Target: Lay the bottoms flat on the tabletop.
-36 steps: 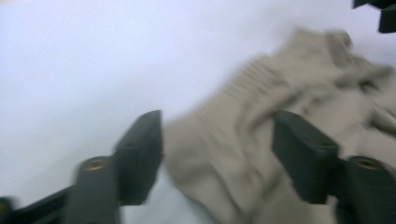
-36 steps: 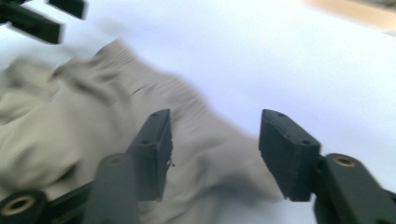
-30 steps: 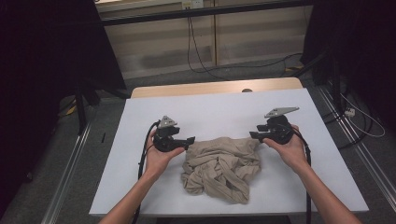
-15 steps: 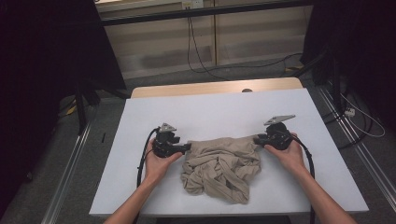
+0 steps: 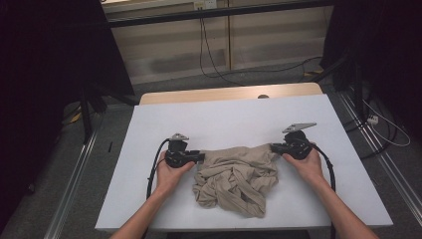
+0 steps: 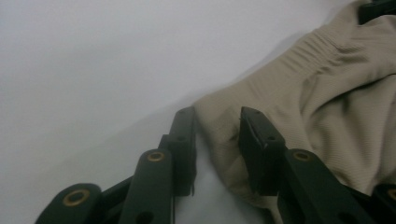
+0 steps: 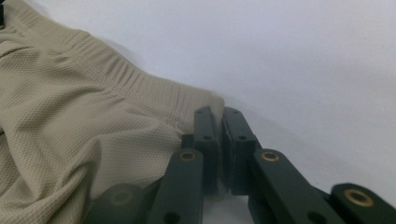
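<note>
Two grippers are working one crumpled beige garment (image 5: 234,179) lying near the front of the white table (image 5: 224,119). Right gripper (image 7: 219,116) is pinching the waistband corner, jaws clenched on it. Left gripper (image 6: 217,126) has just been closing (cloth corner sitting between the jaws), but a gap is showing, so nothing is clamped there.

Beige ribbed knit cloth garment (image 5: 236,181), smooth matt white tabletop (image 5: 224,119), matt black tongs (image 6: 217,140)

no readable text, labels, brands, numbers or signs anywhere
</note>
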Demonstrator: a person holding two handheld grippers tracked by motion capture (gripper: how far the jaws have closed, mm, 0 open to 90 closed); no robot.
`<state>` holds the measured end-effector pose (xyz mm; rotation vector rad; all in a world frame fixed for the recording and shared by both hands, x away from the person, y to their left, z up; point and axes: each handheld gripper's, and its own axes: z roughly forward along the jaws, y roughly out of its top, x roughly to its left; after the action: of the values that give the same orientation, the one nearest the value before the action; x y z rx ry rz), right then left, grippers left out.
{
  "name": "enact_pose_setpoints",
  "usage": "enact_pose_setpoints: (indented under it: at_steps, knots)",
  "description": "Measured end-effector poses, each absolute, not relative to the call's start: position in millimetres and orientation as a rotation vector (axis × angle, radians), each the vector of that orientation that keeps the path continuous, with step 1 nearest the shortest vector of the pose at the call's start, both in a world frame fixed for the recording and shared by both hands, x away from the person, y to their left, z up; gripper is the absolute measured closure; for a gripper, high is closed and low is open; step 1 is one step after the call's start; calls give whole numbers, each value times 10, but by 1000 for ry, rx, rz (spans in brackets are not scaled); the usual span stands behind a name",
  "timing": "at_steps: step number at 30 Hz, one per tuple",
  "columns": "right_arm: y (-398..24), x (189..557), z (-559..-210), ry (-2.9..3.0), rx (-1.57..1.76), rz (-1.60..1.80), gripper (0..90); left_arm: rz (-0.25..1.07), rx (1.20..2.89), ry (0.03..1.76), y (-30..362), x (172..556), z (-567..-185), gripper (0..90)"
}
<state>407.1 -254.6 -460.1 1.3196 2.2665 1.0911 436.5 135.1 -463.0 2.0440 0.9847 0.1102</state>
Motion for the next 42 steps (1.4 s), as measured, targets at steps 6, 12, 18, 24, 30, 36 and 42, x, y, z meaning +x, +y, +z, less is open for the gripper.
enact_pose_setpoints:
  at_steps: [6,12,18,24,30,36,42]
  knots:
    - [-2546,4072,-4594,2264,1325,1102,854,84,2025,995,1315,4373,-4652,812]
    - [-2572,4062,-4551,2231,1329,1152,856,110,1980,985,1356,4358,-4558,865]
    - [-2551,4055,-4454,2169,1320,1238,856,199,1900,976,1465,4366,-4378,866]
    - [-2514,4065,-4224,2095,1266,1323,855,285,1843,932,1549,4341,-4140,866]
    - [-2539,4053,-3916,1988,1221,1442,855,375,1789,853,1580,4281,-3820,866]
    - [-2540,4061,-3631,1931,1179,1481,855,426,1748,815,1607,4271,-3532,866]
    - [-2454,4073,-3387,1907,1124,1509,855,497,1701,777,1710,4251,-3162,866]
